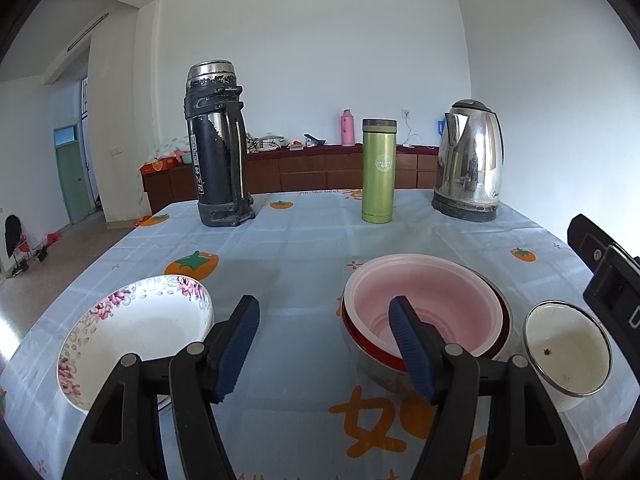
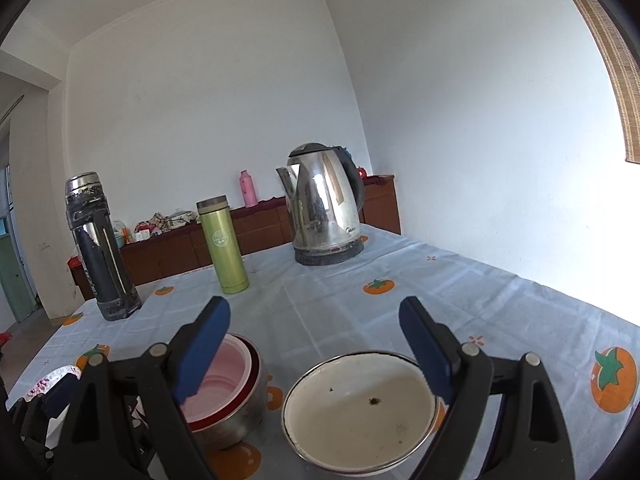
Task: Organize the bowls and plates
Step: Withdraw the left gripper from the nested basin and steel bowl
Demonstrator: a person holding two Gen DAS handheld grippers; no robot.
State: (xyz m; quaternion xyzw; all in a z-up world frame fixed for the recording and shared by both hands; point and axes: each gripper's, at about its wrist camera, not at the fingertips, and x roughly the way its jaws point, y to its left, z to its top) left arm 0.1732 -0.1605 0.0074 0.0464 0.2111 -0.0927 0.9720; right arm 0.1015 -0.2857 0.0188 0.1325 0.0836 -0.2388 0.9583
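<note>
A white floral bowl [image 1: 132, 332] sits near left on the table. A pink bowl [image 1: 432, 304] is nested in a red bowl inside a metal bowl at centre; the stack also shows in the right wrist view [image 2: 230, 376]. A white enamel bowl [image 1: 568, 352] with a dark rim stands at the right, and it also shows in the right wrist view [image 2: 360, 404]. My left gripper [image 1: 324, 344] is open and empty, between the floral bowl and the stack. My right gripper [image 2: 316, 344] is open and empty, just above the enamel bowl; part of it shows in the left wrist view [image 1: 608, 272].
A black thermos [image 1: 218, 148], a green flask [image 1: 378, 172] and a steel kettle [image 1: 470, 160] stand at the table's far side. The tablecloth [image 1: 300, 248] is pale blue with orange fruit prints. A wooden sideboard stands against the back wall.
</note>
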